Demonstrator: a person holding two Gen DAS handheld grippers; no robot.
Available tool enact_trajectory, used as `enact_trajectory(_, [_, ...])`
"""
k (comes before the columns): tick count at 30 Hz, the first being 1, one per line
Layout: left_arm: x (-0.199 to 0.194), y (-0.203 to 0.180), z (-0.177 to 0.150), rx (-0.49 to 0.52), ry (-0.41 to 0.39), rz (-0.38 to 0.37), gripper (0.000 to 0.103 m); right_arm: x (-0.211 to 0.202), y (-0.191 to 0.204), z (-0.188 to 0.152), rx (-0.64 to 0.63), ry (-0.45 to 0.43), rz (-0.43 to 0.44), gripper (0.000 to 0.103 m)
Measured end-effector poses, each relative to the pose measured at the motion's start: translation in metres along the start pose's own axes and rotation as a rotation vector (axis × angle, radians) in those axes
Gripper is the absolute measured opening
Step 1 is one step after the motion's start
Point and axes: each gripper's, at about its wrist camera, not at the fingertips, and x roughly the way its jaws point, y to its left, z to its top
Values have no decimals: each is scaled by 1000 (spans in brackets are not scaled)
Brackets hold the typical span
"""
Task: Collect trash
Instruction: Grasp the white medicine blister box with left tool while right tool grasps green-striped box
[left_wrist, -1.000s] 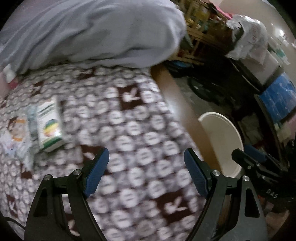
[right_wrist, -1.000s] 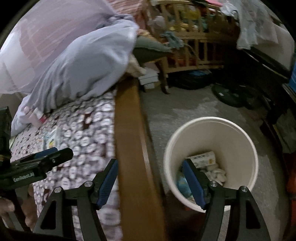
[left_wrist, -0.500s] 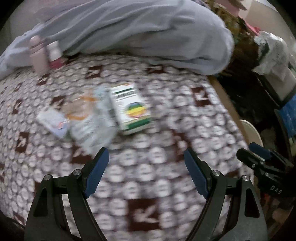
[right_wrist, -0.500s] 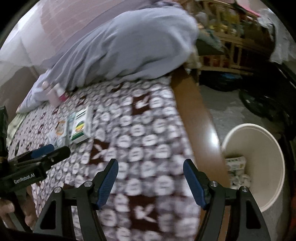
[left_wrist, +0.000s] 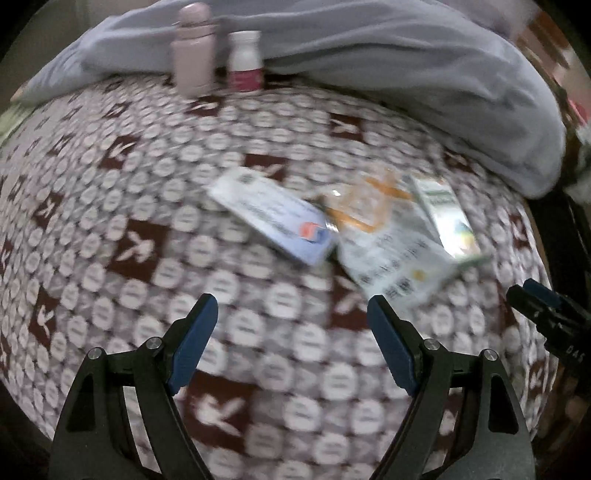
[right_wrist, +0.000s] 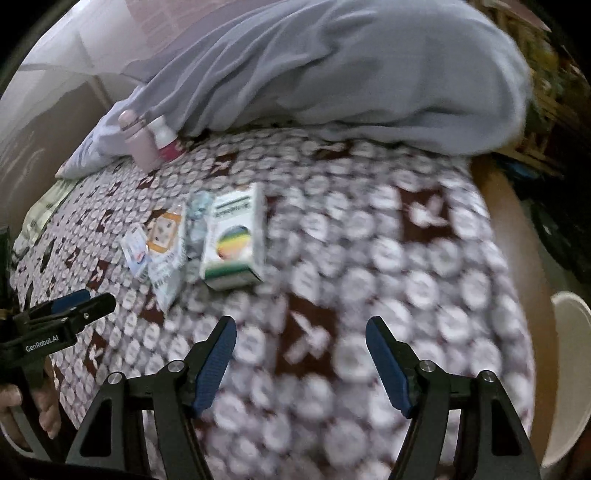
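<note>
Left wrist view shows the left tongs (left_wrist: 291, 325) released above the bed (left_wrist: 110, 221). Right tongs (right_wrist: 301, 341) are released too, near the green box (right_wrist: 232, 240).

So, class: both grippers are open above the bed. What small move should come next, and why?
Probably ease the left gripper forward and down toward the flat blue-white box: its jaws stand open and empty, and that box lies nearest, flat on the patterned blanket.

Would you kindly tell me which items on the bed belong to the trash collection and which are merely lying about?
For the job:
- green-striped carton
- orange-printed wrapper
- small blue-white box
- white bin, beside the bed
- left tongs and right tongs, both open and empty

Lying about, probably:
- pink bottle
- white bottle
- grey duvet
</note>
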Motion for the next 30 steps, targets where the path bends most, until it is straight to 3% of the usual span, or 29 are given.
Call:
enact_trajectory(7, [18,35,29,-148,-11,2,83,46,28,41,-37,22,33,70])
enact_trajectory(12, [46,43,48,-254,0,-39,83,63,37,52,-71,17,18,70])
enact_trajectory(21, [89,32,68,-267,47,-26,82,77,39,57,-112,7,27,70])
enact_trajectory(22, [90,30,68,-249,40,-21,80,78,39,57,-110,5,31,69])
enact_trajectory(23, [88,29,67,-230,32,-22,67,78,38,57,-106,-1,42,65])
enact_trajectory(24, [86,29,66,-218,31,-27,65,78,38,57,-103,-6,56,53])
enact_trajectory(26, [83,34,65,-207,45,-52,52,74,41,55,-117,-19,39,53])
enact_trajectory(30, [71,48,56,-190,93,-99,40,59,41,50,-130,-43,48,52])
